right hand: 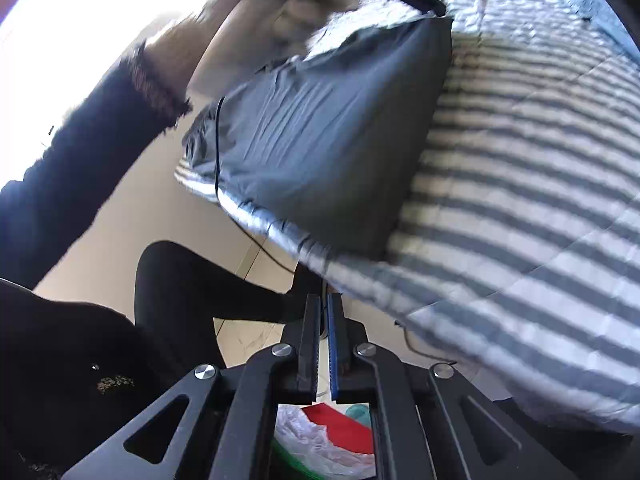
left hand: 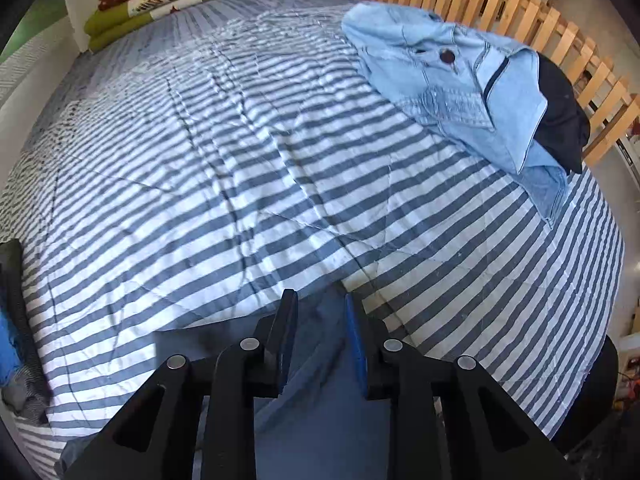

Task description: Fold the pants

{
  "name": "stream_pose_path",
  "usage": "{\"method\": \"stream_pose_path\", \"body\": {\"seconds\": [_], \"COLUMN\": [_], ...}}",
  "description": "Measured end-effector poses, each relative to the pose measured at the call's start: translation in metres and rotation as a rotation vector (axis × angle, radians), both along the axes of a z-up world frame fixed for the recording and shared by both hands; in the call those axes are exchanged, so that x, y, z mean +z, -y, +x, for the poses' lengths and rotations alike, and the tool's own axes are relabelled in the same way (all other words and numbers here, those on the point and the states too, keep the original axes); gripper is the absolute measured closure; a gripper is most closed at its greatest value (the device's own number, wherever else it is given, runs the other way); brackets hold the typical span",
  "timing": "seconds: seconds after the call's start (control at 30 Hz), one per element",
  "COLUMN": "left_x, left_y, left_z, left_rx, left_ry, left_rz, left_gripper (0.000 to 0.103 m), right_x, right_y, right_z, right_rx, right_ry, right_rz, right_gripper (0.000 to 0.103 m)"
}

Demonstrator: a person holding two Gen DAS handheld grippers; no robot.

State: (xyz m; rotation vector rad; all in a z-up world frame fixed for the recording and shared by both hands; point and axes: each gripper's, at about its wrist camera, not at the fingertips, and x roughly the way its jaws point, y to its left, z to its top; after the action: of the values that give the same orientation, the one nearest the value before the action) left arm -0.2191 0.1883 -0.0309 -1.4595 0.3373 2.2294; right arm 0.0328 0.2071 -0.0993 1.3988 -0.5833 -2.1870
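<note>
The pants [right hand: 320, 140] are dark slate-blue and lie in a flat fold at the near edge of the striped bed [right hand: 520, 200]. In the left wrist view the same cloth [left hand: 320, 440] lies right under my left gripper [left hand: 320, 296]. Its jaws stand apart above the cloth and the pads press on nothing. My right gripper [right hand: 324, 296] is shut with nothing between its fingers. It hangs off the bed's edge over the floor, apart from the pants. A person's dark sleeve [right hand: 80, 152] reaches toward the far end of the pants, where the picture is blurred.
A light blue denim garment [left hand: 452, 80] and a black one [left hand: 560, 112] are piled at the far right of the bed, by a wooden slatted rail [left hand: 520, 12]. Folded green blankets [left hand: 168, 0] lie at the head. A bin with a plastic bag [right hand: 320, 432] stands on the tiled floor [right hand: 140, 208].
</note>
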Motion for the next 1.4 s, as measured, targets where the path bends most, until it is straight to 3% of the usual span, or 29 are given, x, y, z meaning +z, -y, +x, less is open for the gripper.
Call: {"method": "stream_pose_path", "body": {"seconds": [0.13,0.27,0.43,0.57,0.67,0.77,0.83,0.87,0.93,1.0,1.17,1.3,1.4], "left_x": [0.025,-0.003,-0.057,-0.076,-0.074,-0.06,-0.049,-0.043,-0.033,-0.024,-0.031,-0.062,-0.045], "left_y": [0.045,0.065,0.074,0.075,0.074,0.087,0.102,0.111,0.138,0.168,0.269,0.318,0.313], "left_z": [0.047,0.125,0.199,0.23,0.239,0.239,0.237,0.237,0.236,0.235,0.236,0.239,0.24], "left_rx": [0.028,-0.009,0.007,0.028,-0.026,-0.022,0.009,0.027,0.093,0.168,0.444,0.514,0.516], "left_ry": [-0.029,0.044,0.161,0.124,0.146,0.133,0.085,0.061,0.015,-0.014,-0.065,0.031,-0.014], "left_rz": [0.079,0.096,0.145,0.172,0.146,0.16,0.142,0.137,0.113,0.095,-0.043,-0.145,-0.079], "left_gripper": [0.066,0.066,0.066,0.064,0.062,0.062,0.062,0.062,0.062,0.062,0.061,0.058,0.058], "right_x": [0.032,0.042,0.018,-0.017,-0.029,-0.007,0.007,0.012,0.016,0.011,-0.01,-0.025,-0.022], "right_y": [-0.051,-0.067,-0.039,-0.035,-0.051,-0.055,-0.056,-0.056,-0.052,-0.048,-0.031,-0.012,-0.003], "right_z": [-0.041,-0.106,-0.197,-0.241,-0.238,-0.223,-0.215,-0.207,-0.192,-0.176,-0.139,-0.123,-0.116], "right_rx": [-0.117,-0.147,-0.079,-0.134,-0.176,-0.179,-0.175,-0.168,-0.144,-0.116,-0.067,-0.04,-0.02], "right_ry": [-0.079,-0.113,-0.084,0.006,0.044,-0.017,-0.038,-0.046,-0.042,-0.005,0.088,0.117,0.093], "right_rz": [-0.006,-0.008,0.026,0.119,0.143,0.178,0.18,0.187,0.178,0.144,0.077,0.069,0.08], "right_gripper": [0.098,0.098,0.098,0.098,0.103,0.096,0.086,0.072,0.059,0.059,0.059,0.059,0.059]}}
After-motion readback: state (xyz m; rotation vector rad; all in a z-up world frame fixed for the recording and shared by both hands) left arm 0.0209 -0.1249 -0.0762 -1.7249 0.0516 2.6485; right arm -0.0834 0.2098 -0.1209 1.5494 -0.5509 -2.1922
